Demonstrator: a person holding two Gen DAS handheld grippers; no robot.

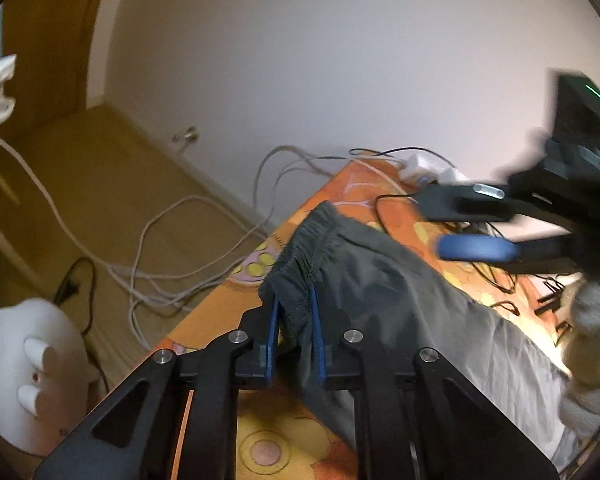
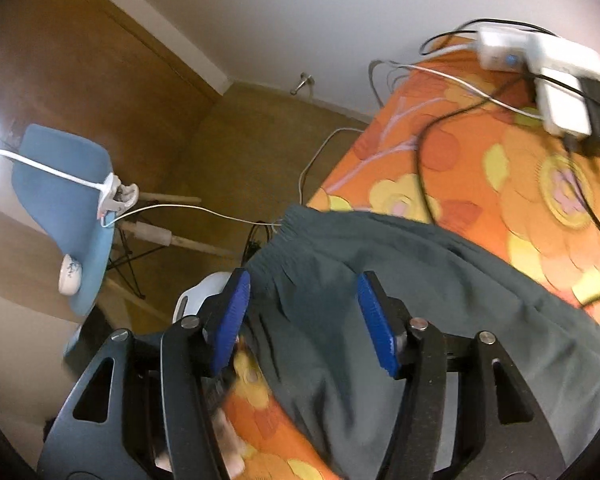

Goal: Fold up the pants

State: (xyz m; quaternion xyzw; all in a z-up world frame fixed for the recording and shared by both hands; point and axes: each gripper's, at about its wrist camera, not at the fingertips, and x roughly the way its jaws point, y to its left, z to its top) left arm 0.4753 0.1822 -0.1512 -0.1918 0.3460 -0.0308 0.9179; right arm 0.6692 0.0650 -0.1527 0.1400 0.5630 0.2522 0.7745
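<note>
Dark grey pants [image 1: 380, 280] lie spread on the orange flowered surface [image 1: 228, 304], waistband at its edge. Left tongs [image 1: 294, 336] pinch the waistband corner, likely to anchor it for the fold. Right tongs [image 2: 300, 320] hang parted above the waistband cloth, gripping nothing. Cables [image 2: 440, 92] and chargers sit well apart.

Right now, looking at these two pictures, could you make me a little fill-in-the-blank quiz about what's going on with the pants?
1. The left gripper has its jaws pinched on the ____ edge of the dark grey-green fabric pants.
2. The right gripper hangs over the pants with its jaws ____.
3. The pants lie on an ____ flowered cloth.
4. The pads on the jaws are coloured ____.

Missing words: waistband; open; orange; blue
</note>
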